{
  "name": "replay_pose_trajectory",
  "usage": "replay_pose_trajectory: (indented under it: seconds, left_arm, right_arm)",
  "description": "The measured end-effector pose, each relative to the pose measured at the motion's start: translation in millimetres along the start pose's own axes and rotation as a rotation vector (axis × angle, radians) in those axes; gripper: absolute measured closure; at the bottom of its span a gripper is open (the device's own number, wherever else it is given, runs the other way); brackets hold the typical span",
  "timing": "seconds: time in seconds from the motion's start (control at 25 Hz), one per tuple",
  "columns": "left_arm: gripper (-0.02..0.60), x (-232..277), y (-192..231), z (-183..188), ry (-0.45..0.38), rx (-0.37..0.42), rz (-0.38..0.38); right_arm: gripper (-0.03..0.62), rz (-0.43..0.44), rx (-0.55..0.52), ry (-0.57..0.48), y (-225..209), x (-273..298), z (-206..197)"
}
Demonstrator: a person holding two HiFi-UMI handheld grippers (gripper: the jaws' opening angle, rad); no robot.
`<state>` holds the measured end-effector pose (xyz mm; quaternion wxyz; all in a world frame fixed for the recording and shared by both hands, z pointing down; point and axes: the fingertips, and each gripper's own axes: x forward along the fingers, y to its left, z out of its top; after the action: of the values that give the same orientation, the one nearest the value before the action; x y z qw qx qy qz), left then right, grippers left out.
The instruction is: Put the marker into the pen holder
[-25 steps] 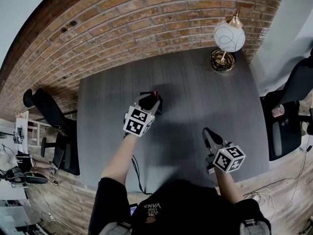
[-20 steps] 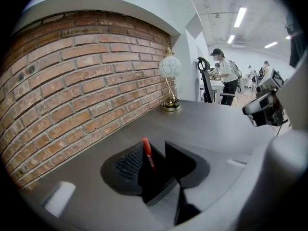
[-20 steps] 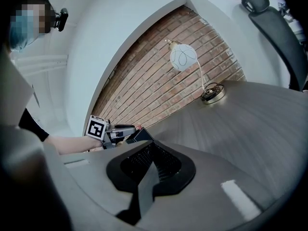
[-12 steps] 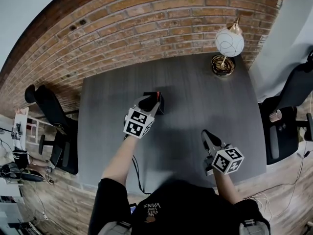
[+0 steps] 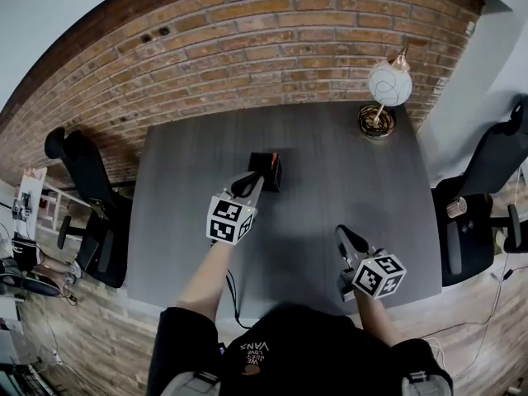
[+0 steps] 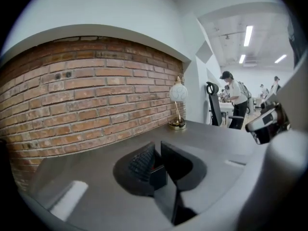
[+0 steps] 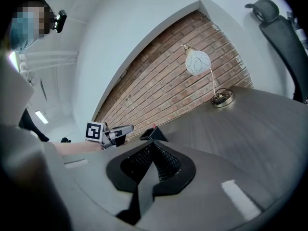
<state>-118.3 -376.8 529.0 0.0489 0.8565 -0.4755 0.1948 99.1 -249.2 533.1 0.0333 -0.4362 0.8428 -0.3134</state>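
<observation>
A black square pen holder (image 5: 266, 172) stands near the middle of the dark grey table (image 5: 190, 180). The red tip of a marker (image 5: 273, 162) pokes out of its top. My left gripper (image 5: 250, 182) is just in front of the holder, apart from it, jaws slightly open and empty. In the left gripper view the holder (image 6: 158, 175) shows through the narrow gap between the jaws. My right gripper (image 5: 345, 238) hovers near the table's front right, shut on nothing. In the right gripper view the holder (image 7: 154, 135) sits beyond the closed tips.
A globe lamp (image 5: 388, 85) on a brass base (image 5: 375, 122) stands at the table's far right corner, against the brick wall. Black office chairs sit to the left (image 5: 82, 188) and right (image 5: 487, 180) of the table. A cable (image 5: 229, 283) hangs off the front edge.
My left gripper has drawn back from over the holder toward me, leaving the marker standing in the holder. The right gripper has hardly moved.
</observation>
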Motion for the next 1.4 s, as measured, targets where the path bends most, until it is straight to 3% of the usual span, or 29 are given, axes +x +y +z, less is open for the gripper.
replay_pose_trajectory:
  seconds: [0.24,0.84,1.4]
  left_arm:
    - [0.528,-42,-1,-10,-0.032,-0.052,0.022]
    - [0.529,-152,-27,-33,-0.120,-0.115,0.031]
    - [0.529,-244,-48,-76,-0.144,-0.176,0.051]
  right_arm:
    - [0.594,0.018,-0.018,0.007,24,-7,-9]
    - [0.593,0.047,-0.062,-0.008,92,-31,-40]
    - [0.594,0.050,-0.088,-0.019,143,-54,-77]
